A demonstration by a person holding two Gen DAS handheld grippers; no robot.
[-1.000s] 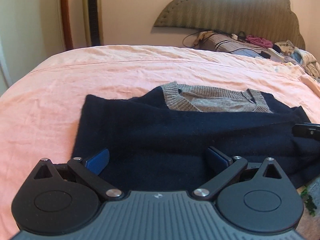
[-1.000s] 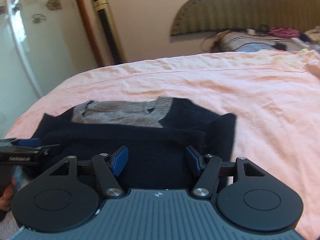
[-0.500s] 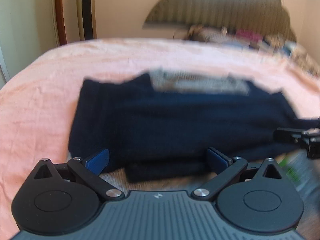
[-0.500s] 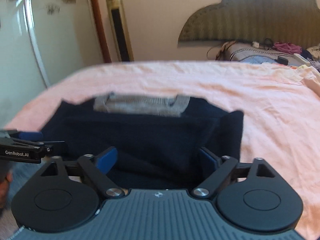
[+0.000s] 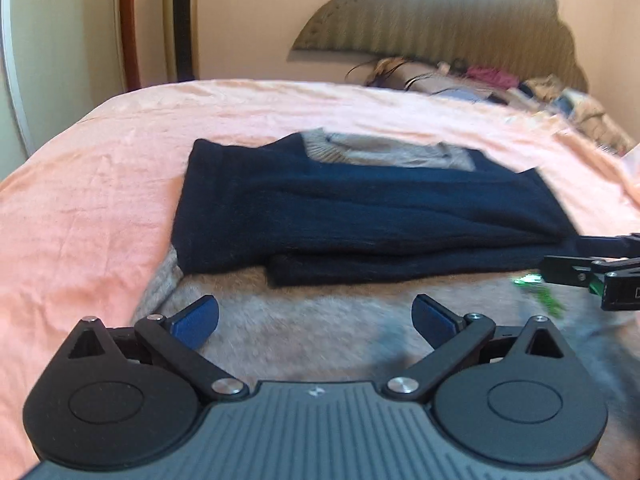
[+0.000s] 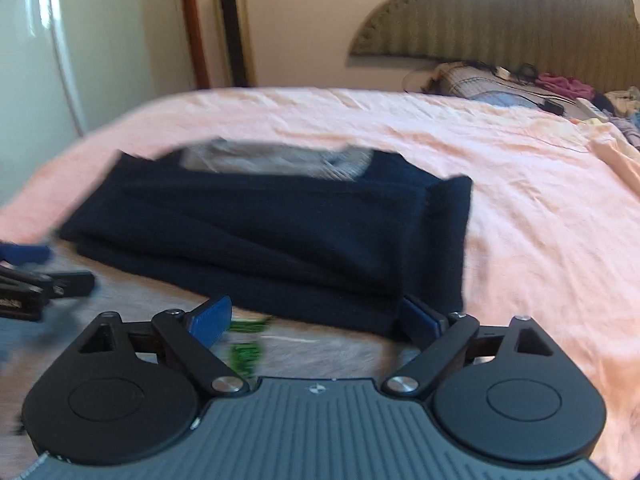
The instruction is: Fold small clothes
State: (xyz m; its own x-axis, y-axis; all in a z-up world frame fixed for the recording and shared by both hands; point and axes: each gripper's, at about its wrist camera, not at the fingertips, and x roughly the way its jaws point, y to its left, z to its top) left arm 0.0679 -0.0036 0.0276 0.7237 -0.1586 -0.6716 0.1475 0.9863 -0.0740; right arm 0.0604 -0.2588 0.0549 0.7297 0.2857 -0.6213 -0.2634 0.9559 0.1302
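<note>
A navy sweater (image 5: 360,216) with a grey ribbed collar (image 5: 384,152) lies on the pink bed, its sleeves folded across the body; its grey lower part (image 5: 320,340) reaches toward me. It also shows in the right wrist view (image 6: 280,240). My left gripper (image 5: 316,316) is open and empty, hovering over the grey part just short of the navy folds. My right gripper (image 6: 316,320) is open and empty at the sweater's near right edge; its tip also shows in the left wrist view (image 5: 592,272).
The pink bedsheet (image 5: 100,184) spreads all around. A pile of clothes and cables (image 5: 500,84) lies by the headboard (image 5: 440,28). A white door (image 6: 60,40) and a tall dark panel (image 6: 236,32) stand at the left wall.
Both grippers have pulled back toward me and risen, open and empty. The sweater's grey lower part has come into view in front of the navy folds.
</note>
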